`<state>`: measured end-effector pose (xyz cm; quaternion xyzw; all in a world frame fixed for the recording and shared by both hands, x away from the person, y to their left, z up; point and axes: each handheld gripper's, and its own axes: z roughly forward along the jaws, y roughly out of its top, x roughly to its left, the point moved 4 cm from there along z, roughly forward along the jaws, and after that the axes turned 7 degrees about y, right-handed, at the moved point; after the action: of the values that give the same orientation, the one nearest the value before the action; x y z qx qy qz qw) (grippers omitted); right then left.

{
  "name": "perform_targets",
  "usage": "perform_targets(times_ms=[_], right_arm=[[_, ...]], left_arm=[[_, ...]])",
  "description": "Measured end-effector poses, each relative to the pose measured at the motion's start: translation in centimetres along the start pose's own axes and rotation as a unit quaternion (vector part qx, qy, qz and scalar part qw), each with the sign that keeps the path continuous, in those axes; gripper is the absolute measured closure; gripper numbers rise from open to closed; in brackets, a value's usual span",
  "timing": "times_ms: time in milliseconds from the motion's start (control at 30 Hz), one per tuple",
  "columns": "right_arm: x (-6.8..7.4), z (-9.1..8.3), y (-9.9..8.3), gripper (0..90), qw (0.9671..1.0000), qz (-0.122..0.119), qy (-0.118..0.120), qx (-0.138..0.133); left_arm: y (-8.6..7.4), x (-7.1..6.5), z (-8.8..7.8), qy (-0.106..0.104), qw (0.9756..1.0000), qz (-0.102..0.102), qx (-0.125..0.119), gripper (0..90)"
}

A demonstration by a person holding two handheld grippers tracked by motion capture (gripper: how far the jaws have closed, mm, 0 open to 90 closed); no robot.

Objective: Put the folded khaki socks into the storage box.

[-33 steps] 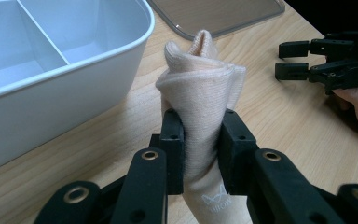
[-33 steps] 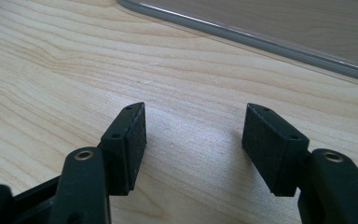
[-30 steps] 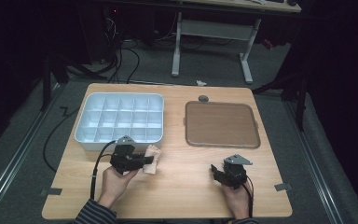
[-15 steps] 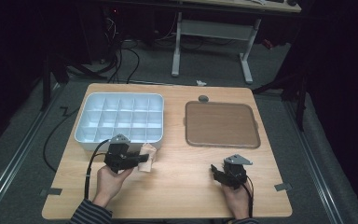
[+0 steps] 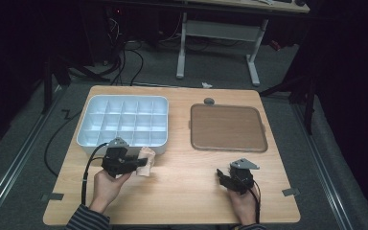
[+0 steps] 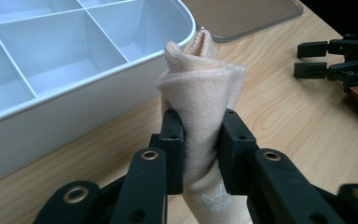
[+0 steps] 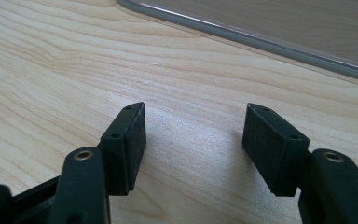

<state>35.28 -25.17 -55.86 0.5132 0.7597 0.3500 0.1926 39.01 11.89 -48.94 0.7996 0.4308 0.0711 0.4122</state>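
Beside the divided tray [image 5: 122, 126], a rolled sock [image 6: 200, 88] is clamped upright by the left gripper [image 6: 200, 154], while the right gripper [image 7: 193, 140] is held agape farther off.

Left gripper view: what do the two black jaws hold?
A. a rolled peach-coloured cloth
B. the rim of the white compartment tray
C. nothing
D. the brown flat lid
A: the left gripper pinches a rolled peach-coloured cloth between its pads, beside the white compartment tray.
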Motion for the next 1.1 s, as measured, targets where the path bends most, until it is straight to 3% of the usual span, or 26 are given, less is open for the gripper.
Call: perform_targets(times_ms=[467,900,1100], right_arm=[[0.0,0.0,0.0,39.9,1.0000,0.000,0.000,0.000],[0.0,0.0,0.0,39.9,1.0000,0.000,0.000,0.000],[0.0,0.0,0.0,39.9,1.0000,0.000,-0.001,0.000]], left_arm=[[0.5,1.8,-2.0,0.017,0.9997,-0.011,-0.014,74.3],[2.0,2.2,-2.2,0.021,0.9997,-0.003,-0.015,74.3],[2.2,2.9,-2.4,0.024,0.9995,-0.014,-0.015,74.3]])
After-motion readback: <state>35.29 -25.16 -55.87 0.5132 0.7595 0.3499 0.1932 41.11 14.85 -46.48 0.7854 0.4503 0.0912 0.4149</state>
